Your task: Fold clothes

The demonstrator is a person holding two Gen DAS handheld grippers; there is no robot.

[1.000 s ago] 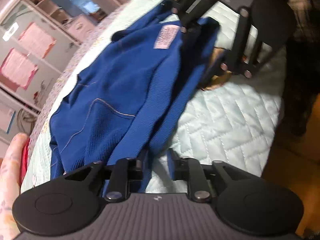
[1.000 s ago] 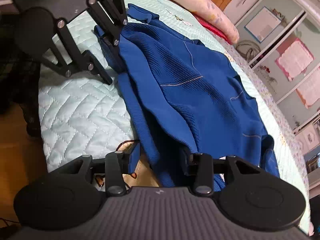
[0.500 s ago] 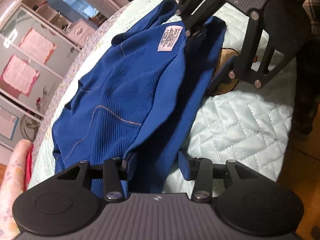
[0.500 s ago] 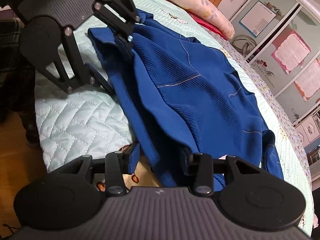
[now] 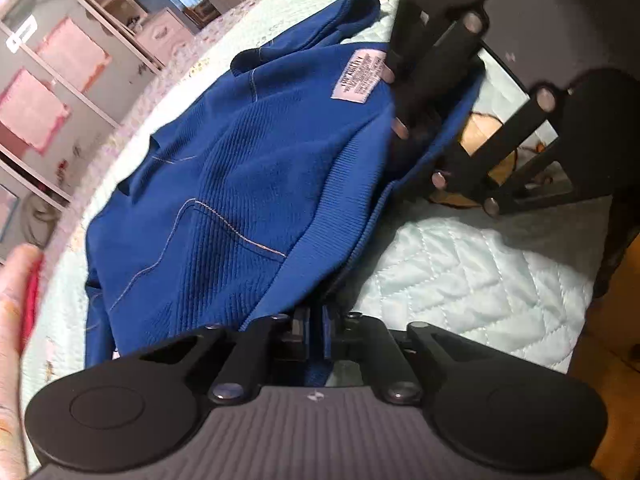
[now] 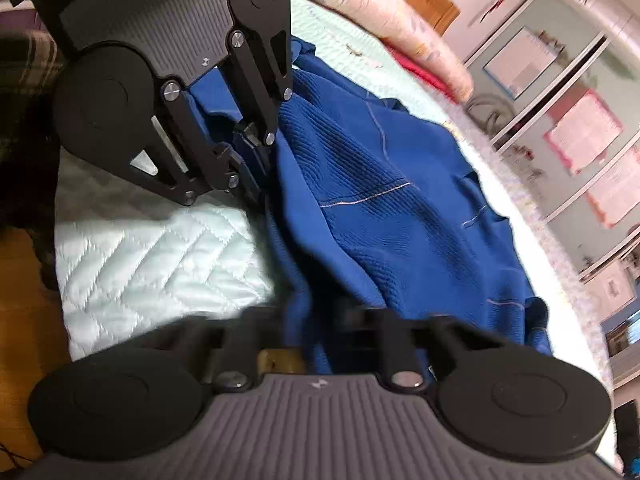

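A blue ribbed-knit sweater (image 5: 224, 208) with pale contrast stitching lies bunched on a pale green quilted bedspread (image 5: 472, 280), its banded hem lifted toward both tools. The left tool (image 5: 316, 336) has its fingers drawn narrow around a fold of that hem, the cloth pinched between them. The right tool (image 6: 316, 320) looks likewise narrowed on the hem at the other corner, though motion blur softens the view; from the left wrist camera its black linkage sits ahead and to the right, buried in the fabric beside a white care label (image 5: 358, 76). Ahead of each tool the sweater spreads in soft ridges across the bed; on the outer side of each lies bare diamond-stitched quilt up to the mattress edge, then wooden floor (image 6: 24, 300). A floral pillow (image 6: 384, 12) rests far ahead of the right tool, and shelving with pink paper (image 6: 580, 132) stands beyond.
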